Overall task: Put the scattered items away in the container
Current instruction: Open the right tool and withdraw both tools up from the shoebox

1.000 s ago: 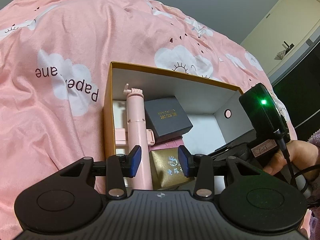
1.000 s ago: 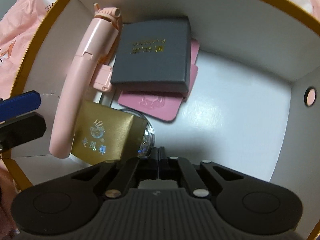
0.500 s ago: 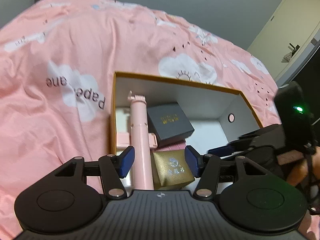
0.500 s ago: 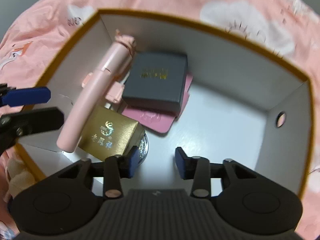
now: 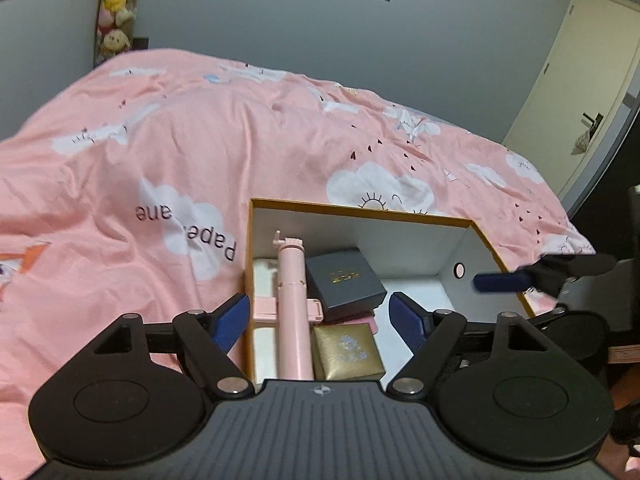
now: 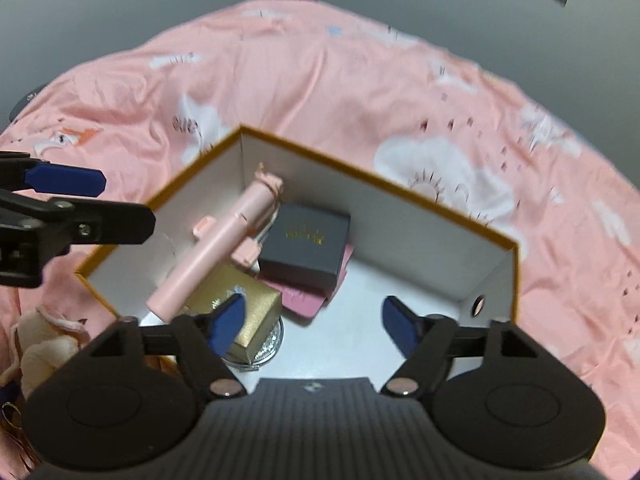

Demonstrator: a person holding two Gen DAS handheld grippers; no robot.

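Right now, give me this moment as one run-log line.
left gripper: opening, empty | right gripper: opening, empty | box: selfie stick, grey case, gold case inside

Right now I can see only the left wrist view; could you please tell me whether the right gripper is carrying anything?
Observer: No. The right gripper has nothing between its fingers, and its jaws are opening above the box.
Operator: Thank you. Is anything hidden under the gold box?
Observer: Yes, a round glittery disc pokes out from beneath the gold box.
Operator: Is anything lying outside the box?
Observer: A beige plush thing lies on the bedspread by the box's near left corner. I cannot tell what it is.
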